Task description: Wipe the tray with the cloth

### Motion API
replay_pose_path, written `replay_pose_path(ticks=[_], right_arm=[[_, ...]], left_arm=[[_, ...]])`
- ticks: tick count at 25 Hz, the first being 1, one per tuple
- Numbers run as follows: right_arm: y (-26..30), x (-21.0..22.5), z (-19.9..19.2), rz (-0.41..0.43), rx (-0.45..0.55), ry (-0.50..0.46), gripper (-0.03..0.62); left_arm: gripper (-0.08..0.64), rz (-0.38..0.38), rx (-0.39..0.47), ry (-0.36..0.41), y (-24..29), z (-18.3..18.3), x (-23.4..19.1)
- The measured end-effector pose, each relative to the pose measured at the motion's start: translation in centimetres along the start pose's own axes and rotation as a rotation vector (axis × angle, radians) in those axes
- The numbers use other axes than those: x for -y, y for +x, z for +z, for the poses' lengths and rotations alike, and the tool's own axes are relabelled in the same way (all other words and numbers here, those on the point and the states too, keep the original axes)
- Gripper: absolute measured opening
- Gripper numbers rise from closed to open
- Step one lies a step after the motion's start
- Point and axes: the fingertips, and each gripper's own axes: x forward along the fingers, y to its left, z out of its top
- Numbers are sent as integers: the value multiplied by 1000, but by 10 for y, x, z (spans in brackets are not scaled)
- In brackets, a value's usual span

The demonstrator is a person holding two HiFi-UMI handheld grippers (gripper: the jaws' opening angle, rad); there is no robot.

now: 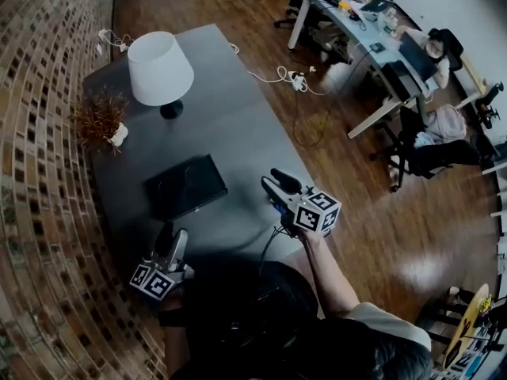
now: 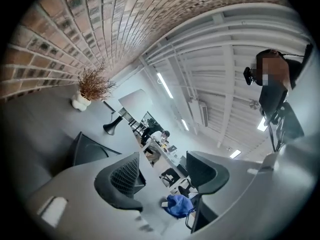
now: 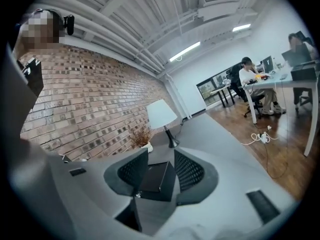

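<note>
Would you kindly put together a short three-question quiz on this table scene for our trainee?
1. Fill the gap: the white-shaded table lamp and the dried plant in a white pot stand by the red ____ wall.
2. Which lies nearest the left claw on the grey table? A the lamp; B the plant; C the flat black rectangular tray.
3. True or false: the right claw has its jaws apart, gripping nothing.
Key: 1 brick; 2 C; 3 true.
</note>
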Motion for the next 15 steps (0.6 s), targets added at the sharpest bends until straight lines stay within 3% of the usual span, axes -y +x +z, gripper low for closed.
replay_pose_path(ticks=[15], right_arm=[[13,-30,-5,40,-32,-122,183]], left_arm=[[282,35,-16,-36,-11,-9,-7]])
